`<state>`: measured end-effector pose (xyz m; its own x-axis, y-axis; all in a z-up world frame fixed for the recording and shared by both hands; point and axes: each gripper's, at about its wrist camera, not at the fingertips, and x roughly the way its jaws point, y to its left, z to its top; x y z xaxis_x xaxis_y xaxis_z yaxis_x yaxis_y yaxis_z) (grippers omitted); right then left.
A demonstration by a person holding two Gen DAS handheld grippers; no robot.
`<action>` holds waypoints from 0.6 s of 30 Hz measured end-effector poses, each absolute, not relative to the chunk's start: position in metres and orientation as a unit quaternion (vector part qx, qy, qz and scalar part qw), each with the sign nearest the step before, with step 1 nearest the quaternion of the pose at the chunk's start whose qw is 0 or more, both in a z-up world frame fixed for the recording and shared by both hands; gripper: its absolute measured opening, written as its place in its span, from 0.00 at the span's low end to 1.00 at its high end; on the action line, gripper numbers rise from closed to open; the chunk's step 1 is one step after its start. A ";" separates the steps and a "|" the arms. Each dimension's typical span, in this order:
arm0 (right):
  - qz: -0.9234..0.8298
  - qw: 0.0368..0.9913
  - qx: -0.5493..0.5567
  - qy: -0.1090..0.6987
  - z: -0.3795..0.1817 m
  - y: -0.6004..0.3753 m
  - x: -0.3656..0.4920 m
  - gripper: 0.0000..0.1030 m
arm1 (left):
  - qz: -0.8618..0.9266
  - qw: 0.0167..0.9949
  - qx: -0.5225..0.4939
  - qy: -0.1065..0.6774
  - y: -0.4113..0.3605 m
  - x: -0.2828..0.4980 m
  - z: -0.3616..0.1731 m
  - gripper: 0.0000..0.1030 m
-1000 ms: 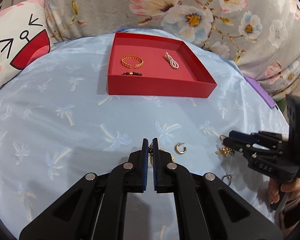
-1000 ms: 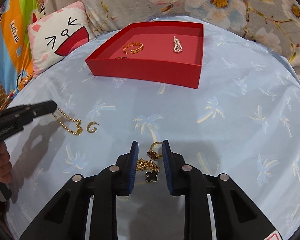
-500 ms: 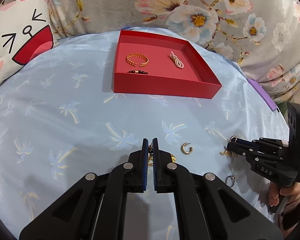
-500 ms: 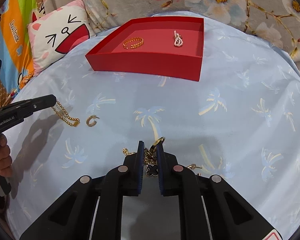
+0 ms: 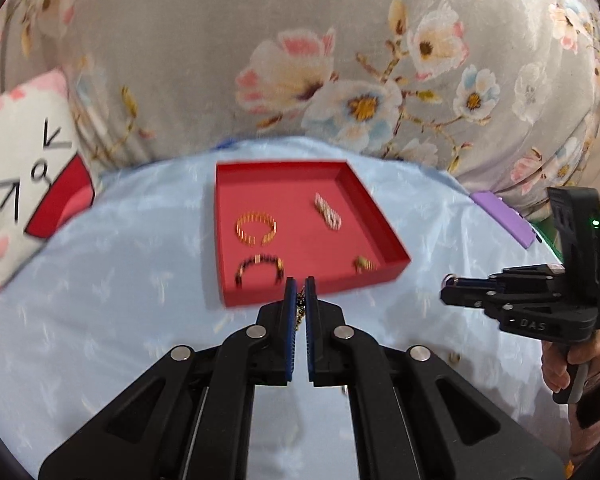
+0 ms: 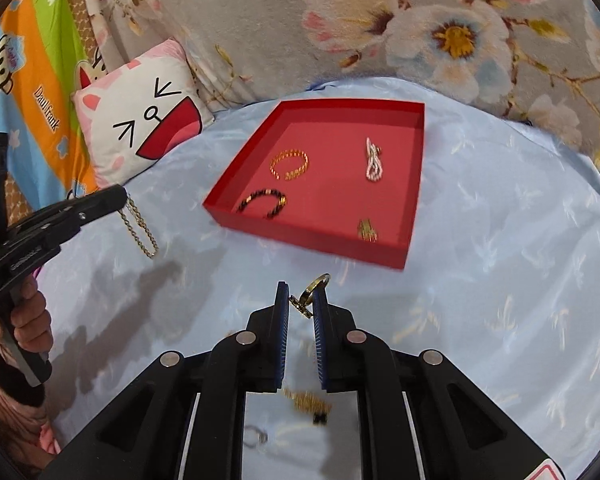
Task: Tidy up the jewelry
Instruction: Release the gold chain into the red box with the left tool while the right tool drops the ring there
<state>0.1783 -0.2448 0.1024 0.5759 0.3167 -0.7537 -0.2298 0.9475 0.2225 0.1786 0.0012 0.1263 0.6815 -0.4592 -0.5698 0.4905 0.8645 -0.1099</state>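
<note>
A red tray (image 5: pixel 236 302) (image 6: pixel 312 236) lies on the blue palm-print cloth. It holds a gold bracelet (image 5: pixel 256 227), a black beaded bracelet (image 5: pixel 260 268), a pearl piece (image 5: pixel 327 211) and a small gold piece (image 5: pixel 363 264). My left gripper (image 5: pixel 299 290) is shut on a gold chain (image 6: pixel 140 226) that hangs below it, just before the tray's near wall. My right gripper (image 6: pixel 301 298) is shut on a gold ring with a chain (image 6: pixel 314 286), raised above the cloth near the tray.
A gold chain with a black clover (image 6: pixel 310 404) and a small silver ring (image 6: pixel 256 436) lie on the cloth under the right gripper. A cat-face pillow (image 6: pixel 140 120) sits at the left. A floral cushion (image 5: pixel 340 80) rises behind the tray. A purple object (image 5: pixel 500 218) lies at the right.
Both grippers have lifted off the cloth and moved toward the tray, each carrying its piece. The right gripper closed on the ring a second ago.
</note>
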 end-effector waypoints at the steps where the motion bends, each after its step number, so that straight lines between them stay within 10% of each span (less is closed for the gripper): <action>1: 0.152 0.885 0.050 0.436 0.105 -0.244 0.190 0.10 | -0.258 0.919 0.030 0.297 -0.003 0.186 0.133 0.03; 18: 0.116 0.827 0.089 0.542 0.051 -0.236 0.400 0.11 | -0.205 0.924 0.026 0.322 -0.064 0.387 0.121 0.03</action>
